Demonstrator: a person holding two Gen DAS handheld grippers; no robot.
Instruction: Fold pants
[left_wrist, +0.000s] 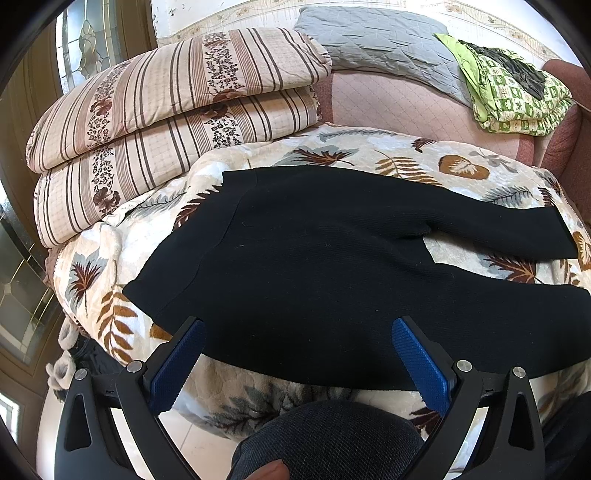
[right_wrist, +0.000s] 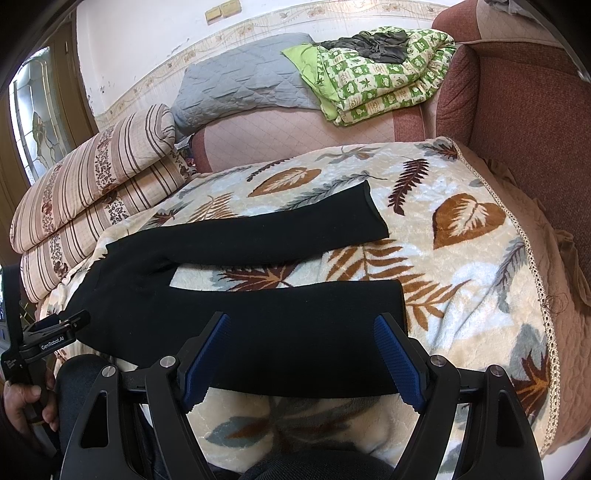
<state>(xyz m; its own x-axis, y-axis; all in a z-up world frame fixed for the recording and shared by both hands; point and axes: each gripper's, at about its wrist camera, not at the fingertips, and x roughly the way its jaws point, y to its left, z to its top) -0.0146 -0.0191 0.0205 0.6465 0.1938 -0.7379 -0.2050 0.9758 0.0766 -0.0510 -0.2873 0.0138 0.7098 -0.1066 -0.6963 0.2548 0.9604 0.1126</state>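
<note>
**Both grippers held wide above unfolded black pants**

The left gripper (left_wrist: 297, 332) fills the bottom of the left wrist view, its two blue-padded fingers (left_wrist: 177, 365) standing far apart with nothing between the pads. Its tips hang in front of the near edge of the black pants (left_wrist: 314, 266); whether they touch the cloth cannot be told. The right gripper (right_wrist: 301, 326) shows the same posture at the bottom of the right wrist view: jaws spread wide, holding nothing, tips over the near trouser leg.

The pants (right_wrist: 258, 332) lie flat and unfolded on a cream leaf-print blanket (right_wrist: 461, 266). In the right wrist view the waist sits at the left of the frame and the two legs run toward the right, splayed apart so that a wedge of blanket shows between them. The far leg ends near the centre of the frame, the near leg just right of centre.

In the upper left of the left wrist view a striped quilt (left_wrist: 177, 107), folded into a stack, rests beside the blanket. A grey quilted cover (left_wrist: 384, 40) lies at top centre, and a green checked quilt (left_wrist: 517, 99) with a dark cloth on top sits at upper right. A reddish sofa arm (right_wrist: 524, 99) occupies the upper right of the right wrist view. At the lower left of that view a hand (right_wrist: 26, 406) grips the handle of the left gripper.
</note>
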